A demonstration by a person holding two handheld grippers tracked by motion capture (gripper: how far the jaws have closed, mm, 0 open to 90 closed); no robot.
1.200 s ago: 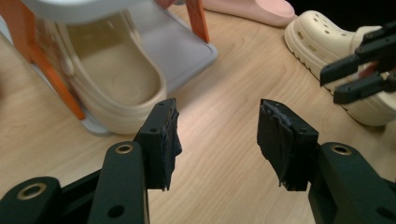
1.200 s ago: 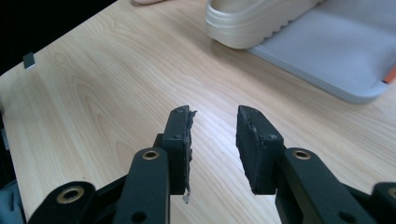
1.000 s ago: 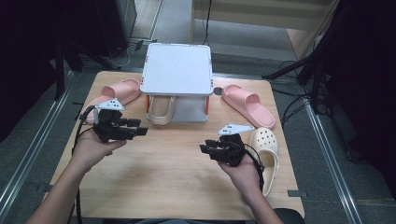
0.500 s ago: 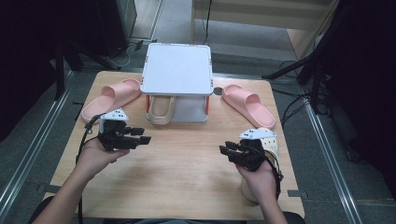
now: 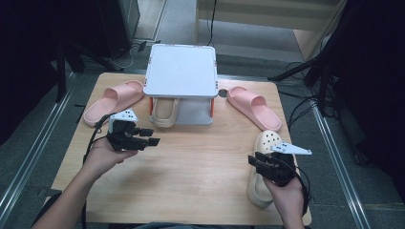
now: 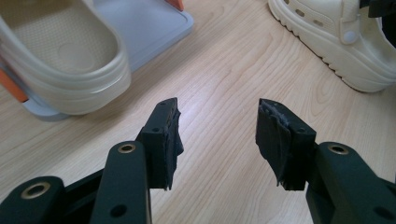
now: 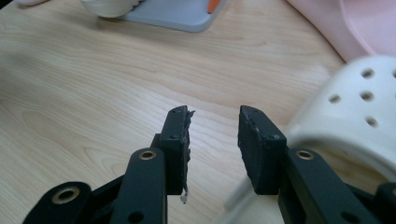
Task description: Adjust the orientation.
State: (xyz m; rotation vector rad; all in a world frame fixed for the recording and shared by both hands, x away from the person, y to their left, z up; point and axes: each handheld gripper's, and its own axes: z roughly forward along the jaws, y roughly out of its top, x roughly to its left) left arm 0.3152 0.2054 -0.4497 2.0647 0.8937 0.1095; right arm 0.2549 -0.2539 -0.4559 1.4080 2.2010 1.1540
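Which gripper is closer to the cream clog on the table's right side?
Right. The right gripper hovers at the cream clog, its open jaws empty. The left gripper sits across the table, in front of the white rack.

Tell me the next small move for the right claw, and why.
Probably swing the right claw sideways over the cream clog and lower it onto the rim. Its jaws, which have just been opening, stand apart with only bare table between them, and the clog lies just beside them.

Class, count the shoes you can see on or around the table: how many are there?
4: pink slide left, pink slide right, cream clog inside the rack, cream clog near right edge. Others may be hidden.
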